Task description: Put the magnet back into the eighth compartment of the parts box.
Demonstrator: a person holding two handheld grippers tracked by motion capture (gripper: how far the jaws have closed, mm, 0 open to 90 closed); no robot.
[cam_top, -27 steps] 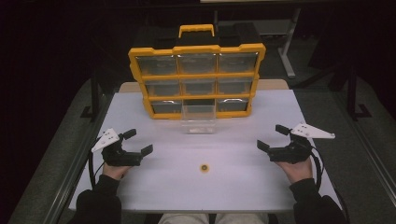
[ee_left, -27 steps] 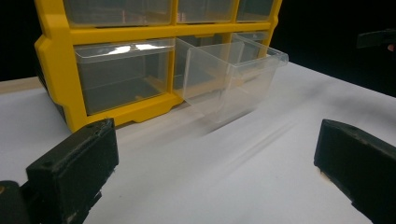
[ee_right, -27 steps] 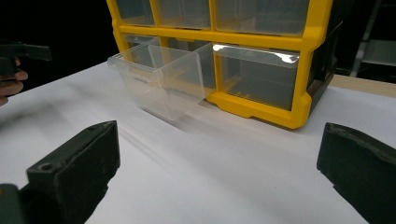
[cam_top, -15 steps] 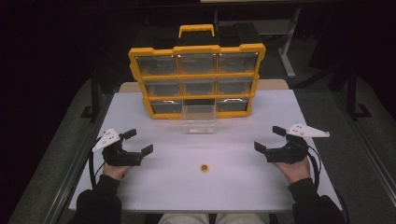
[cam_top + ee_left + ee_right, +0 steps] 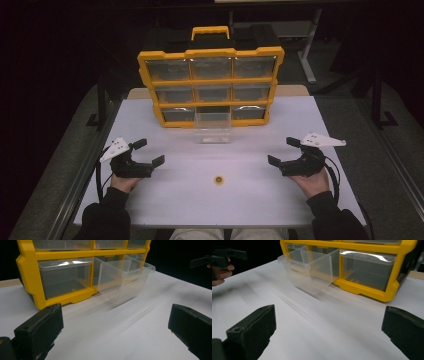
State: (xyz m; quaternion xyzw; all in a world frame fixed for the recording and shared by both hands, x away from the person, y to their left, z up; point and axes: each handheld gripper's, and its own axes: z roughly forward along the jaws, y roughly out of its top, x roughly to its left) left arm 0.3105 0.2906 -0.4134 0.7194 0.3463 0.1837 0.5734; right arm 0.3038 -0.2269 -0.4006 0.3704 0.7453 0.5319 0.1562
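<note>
A yellow organiser (image 5: 211, 85) with clear drawers stands upright at the back of the white table (image 5: 250, 200). Its bottom middle drawer (image 5: 213, 127) is pulled out onto the table, also seen as the clear drawer (image 5: 125, 277) and the clear drawer (image 5: 312, 270). A small round yellowish part (image 5: 218, 179) lies near the table's front middle. My left gripper (image 5: 148, 152) rests at the left, jaws wide open and empty. My right gripper (image 5: 283, 151) rests at the right, open and empty too. Each points inward toward the pulled-out drawer.
A yellow carry handle (image 5: 210, 32) tops the organiser. The table's front edge lies just in front of the person's forearms. Dark floor and metal table legs (image 5: 307, 55) surround the table. White tabletop stretches between the two grippers around the small part.
My right gripper has drifted slightly left and down toward the table's middle. The left gripper has stayed put, and both stay open.
</note>
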